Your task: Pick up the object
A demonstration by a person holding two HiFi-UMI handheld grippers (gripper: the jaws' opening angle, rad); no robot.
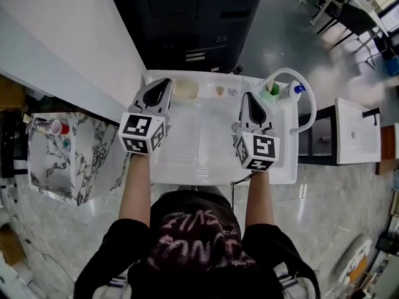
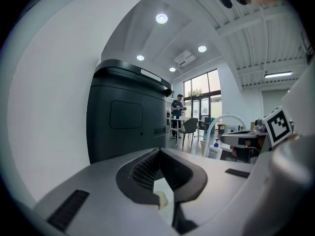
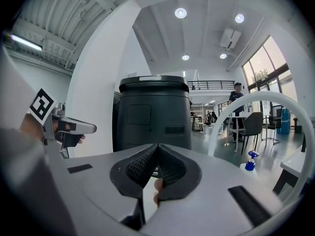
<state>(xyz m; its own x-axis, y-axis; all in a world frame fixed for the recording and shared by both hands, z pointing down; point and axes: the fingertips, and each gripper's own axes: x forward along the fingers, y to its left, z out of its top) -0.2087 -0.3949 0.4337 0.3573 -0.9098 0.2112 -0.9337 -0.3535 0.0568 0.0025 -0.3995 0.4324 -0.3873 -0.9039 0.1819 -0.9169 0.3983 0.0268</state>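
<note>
1. I judge this to be the approach: nothing is picked up yet. I hold my left claw (image 1: 163, 83) and my right claw (image 1: 248, 96) side by side over the white worktop (image 1: 199, 148), both aimed at its far edge toward the top of the frame.
2. The left claw's jaws are pressed together with nothing between them. The right claw's jaws also meet at the tips in its own view, and they are empty as well.
3. The task names no particular object. My best guess is the cream round thing (image 1: 185, 89) on the worktop's far edge, just beside the tip of my left claw and slightly to its right.
4. The next move calls for spreading the left jaws, lining them up with the cream thing and bringing them round it before closing. With the jaws together as they are, the claw could only push it.
5. Other things share that far edge:
   - Two small bits (image 1: 219, 91) lie near centre.
   - A green container (image 1: 269, 93) and a spray bottle (image 1: 298, 89) with a blue cap stand at upper right.
   - A white curved tube (image 1: 310, 108) arches over the upper right corner.
6. A big dark cabinet (image 1: 187, 17) stands right behind the worktop, so there is little room past the cream thing. The small bits nearby could be knocked.
</note>
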